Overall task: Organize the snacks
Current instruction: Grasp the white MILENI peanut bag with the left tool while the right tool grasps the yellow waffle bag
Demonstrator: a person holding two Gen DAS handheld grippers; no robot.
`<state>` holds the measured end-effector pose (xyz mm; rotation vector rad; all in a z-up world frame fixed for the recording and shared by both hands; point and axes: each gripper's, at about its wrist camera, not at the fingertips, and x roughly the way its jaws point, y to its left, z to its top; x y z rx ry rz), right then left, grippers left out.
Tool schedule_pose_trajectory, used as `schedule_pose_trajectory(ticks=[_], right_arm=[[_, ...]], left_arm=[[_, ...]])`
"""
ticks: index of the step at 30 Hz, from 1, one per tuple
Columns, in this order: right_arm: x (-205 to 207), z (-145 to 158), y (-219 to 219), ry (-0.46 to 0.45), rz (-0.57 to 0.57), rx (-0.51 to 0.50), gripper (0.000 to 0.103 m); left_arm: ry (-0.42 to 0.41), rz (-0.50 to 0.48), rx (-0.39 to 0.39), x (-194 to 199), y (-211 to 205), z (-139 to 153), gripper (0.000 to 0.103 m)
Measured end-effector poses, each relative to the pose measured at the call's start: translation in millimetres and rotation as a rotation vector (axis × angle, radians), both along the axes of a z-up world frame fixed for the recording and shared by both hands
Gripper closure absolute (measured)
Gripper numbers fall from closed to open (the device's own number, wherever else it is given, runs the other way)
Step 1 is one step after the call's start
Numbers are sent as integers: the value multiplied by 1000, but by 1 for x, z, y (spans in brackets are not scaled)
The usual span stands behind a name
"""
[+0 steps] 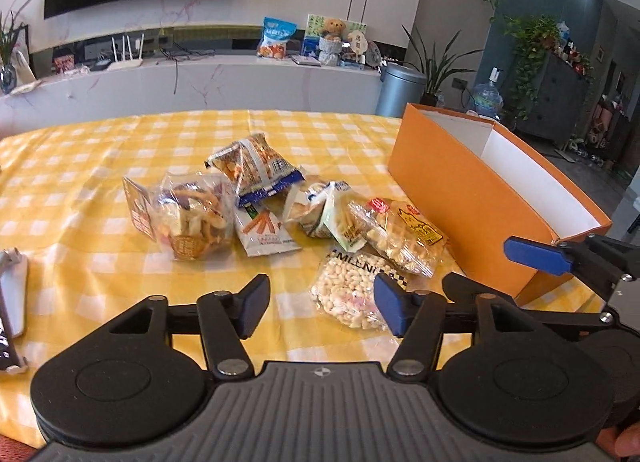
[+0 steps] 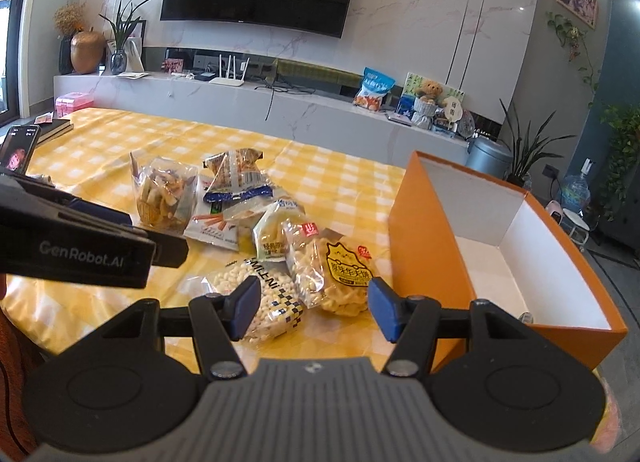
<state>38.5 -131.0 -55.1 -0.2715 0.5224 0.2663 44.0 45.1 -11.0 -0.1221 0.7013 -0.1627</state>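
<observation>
From the left wrist view, the left tongs (image 1: pixel 320 302) stand apart with nothing gripped, above the yellow checked counter (image 1: pixel 80 165); a clear puffed-snack bag (image 1: pixel 352 294) lies just past the right pad. The snack pile (image 1: pixel 256 201) sits mid-counter, beside the orange box (image 1: pixel 460 197) (white inside).

From the right wrist view, the right tongs (image 2: pixel 314 312) gape, empty, over the puffed-snack bag (image 2: pixel 264 294) and a cat-label bag (image 2: pixel 340 274), which lies just beside the orange box (image 2: pixel 432 238).

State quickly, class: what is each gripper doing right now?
Left gripper: open, holding nothing.
Right gripper: open, holding nothing.
</observation>
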Motion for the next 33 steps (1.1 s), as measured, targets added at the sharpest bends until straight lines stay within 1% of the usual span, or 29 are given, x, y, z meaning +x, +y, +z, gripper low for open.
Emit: schedule_pose_trajectory(ticks=[4, 8, 12, 15, 18, 20, 22, 24, 28, 31, 33], right_arm=[[9, -8, 3, 16, 9, -15, 45], [17, -16, 5, 28, 19, -27, 44], [27, -21, 9, 27, 32, -58, 44], [33, -23, 10, 17, 47, -83, 45], [41, -25, 9, 26, 60, -96, 45], [47, -27, 7, 36, 60, -99, 46], [52, -29, 4, 45, 59, -95, 54], [56, -31, 1, 54, 61, -97, 55], [64, -35, -2, 65, 78, -112, 56], [70, -36, -7, 93, 87, -82, 56], [75, -35, -8, 109, 87, -57, 56]], left_arm=[[28, 7, -16, 5, 2, -9, 22], [57, 24, -23, 10, 6, -18, 20], [71, 27, -38, 14, 12, -22, 19], [79, 2, -44, 17, 12, -26, 19], [88, -38, -28, 22, 9, -30, 19], [91, -79, -1, 26, 4, -34, 19], [95, -117, 24, 30, -3, -38, 19], [98, -124, 33, 35, -7, -42, 19], [124, -123, 19, 46, -10, -49, 19], [121, -149, 14, 48, -9, -47, 19], [111, -182, 30, 47, -13, -46, 18]])
